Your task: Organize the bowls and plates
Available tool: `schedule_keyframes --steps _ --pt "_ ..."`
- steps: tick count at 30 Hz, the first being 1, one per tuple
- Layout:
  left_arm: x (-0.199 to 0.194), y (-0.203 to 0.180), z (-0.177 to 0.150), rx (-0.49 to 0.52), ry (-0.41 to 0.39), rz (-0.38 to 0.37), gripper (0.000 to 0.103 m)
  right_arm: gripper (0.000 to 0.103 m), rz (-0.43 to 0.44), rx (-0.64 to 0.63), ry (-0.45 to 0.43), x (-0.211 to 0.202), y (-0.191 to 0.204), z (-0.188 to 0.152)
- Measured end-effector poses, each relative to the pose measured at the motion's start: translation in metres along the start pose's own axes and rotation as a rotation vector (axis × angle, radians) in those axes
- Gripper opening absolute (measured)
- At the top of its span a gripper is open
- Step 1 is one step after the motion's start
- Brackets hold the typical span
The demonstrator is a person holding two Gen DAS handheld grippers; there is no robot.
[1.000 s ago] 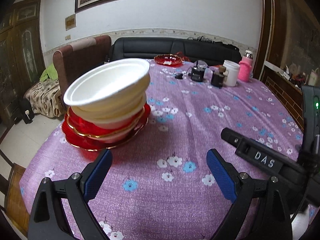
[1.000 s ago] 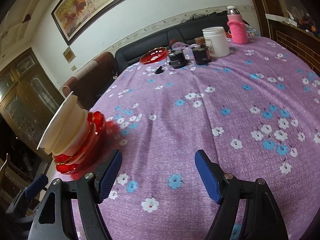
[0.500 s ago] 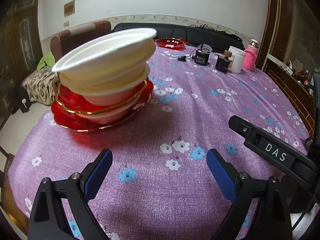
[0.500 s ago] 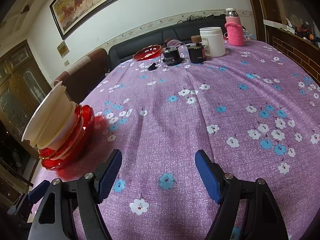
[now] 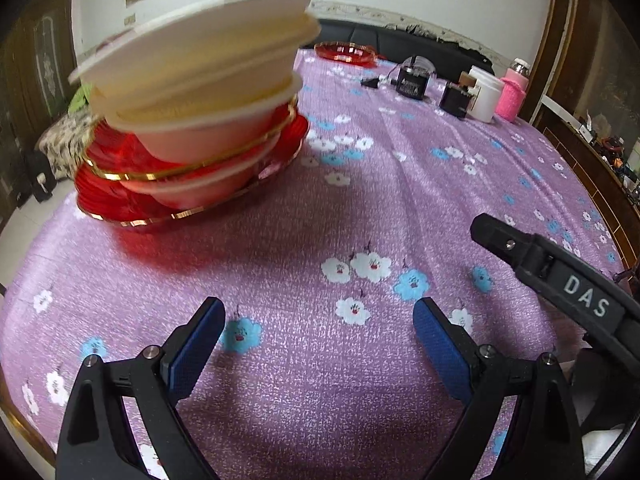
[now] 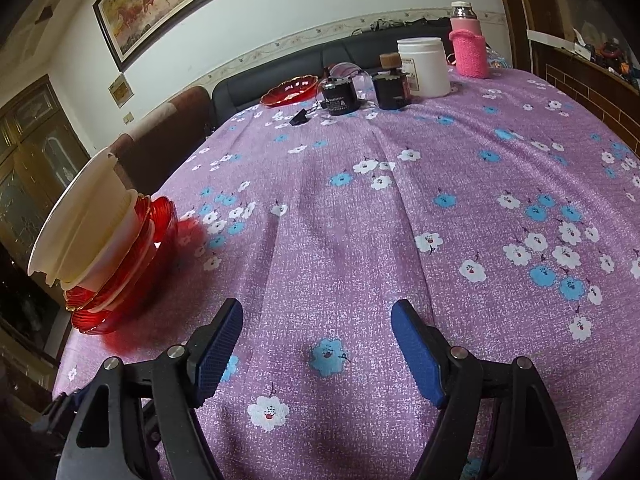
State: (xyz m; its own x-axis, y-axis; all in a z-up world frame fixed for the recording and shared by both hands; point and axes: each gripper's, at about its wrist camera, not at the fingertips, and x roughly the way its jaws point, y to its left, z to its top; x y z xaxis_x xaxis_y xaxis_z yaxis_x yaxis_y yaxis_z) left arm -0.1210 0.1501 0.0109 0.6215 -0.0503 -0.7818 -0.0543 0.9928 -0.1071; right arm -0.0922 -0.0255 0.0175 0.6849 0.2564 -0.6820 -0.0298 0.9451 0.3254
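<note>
A tilted stack of white bowls (image 5: 200, 80) mixed with red gold-rimmed plates (image 5: 132, 196) stands on the purple flowered tablecloth, at upper left in the left wrist view. It also shows at the left edge in the right wrist view (image 6: 92, 236). My left gripper (image 5: 318, 332) is open and empty, low over the cloth, in front of and right of the stack. My right gripper (image 6: 316, 332) is open and empty, right of the stack; its black body (image 5: 560, 280) shows at right in the left wrist view. Another red plate (image 6: 290, 90) lies at the far side.
At the far end of the table stand two black jars (image 6: 340, 96), a white tub (image 6: 424, 66) and a pink-sleeved bottle (image 6: 468, 48). A black sofa (image 6: 280, 76) and brown chair (image 6: 168, 136) are behind. The table's near left edge (image 5: 24, 420) is close.
My left gripper has dropped lower and come closer to the stack, which now looms larger. My right gripper has shifted slightly. Both stay open.
</note>
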Motion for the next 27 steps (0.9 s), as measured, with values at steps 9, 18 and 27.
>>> schedule_keyframes --steps 9,18,27 --pt "0.01 0.003 0.002 -0.027 0.052 -0.01 0.097 0.084 0.0 0.019 0.061 0.011 -0.001 -0.003" --pt "0.016 -0.01 0.0 0.037 0.089 0.047 0.103 0.088 -0.01 0.001 0.086 0.014 0.003 -0.005" --pt "0.019 -0.015 -0.001 0.069 0.107 0.089 0.103 0.095 -0.058 -0.064 0.117 0.021 0.016 -0.006"
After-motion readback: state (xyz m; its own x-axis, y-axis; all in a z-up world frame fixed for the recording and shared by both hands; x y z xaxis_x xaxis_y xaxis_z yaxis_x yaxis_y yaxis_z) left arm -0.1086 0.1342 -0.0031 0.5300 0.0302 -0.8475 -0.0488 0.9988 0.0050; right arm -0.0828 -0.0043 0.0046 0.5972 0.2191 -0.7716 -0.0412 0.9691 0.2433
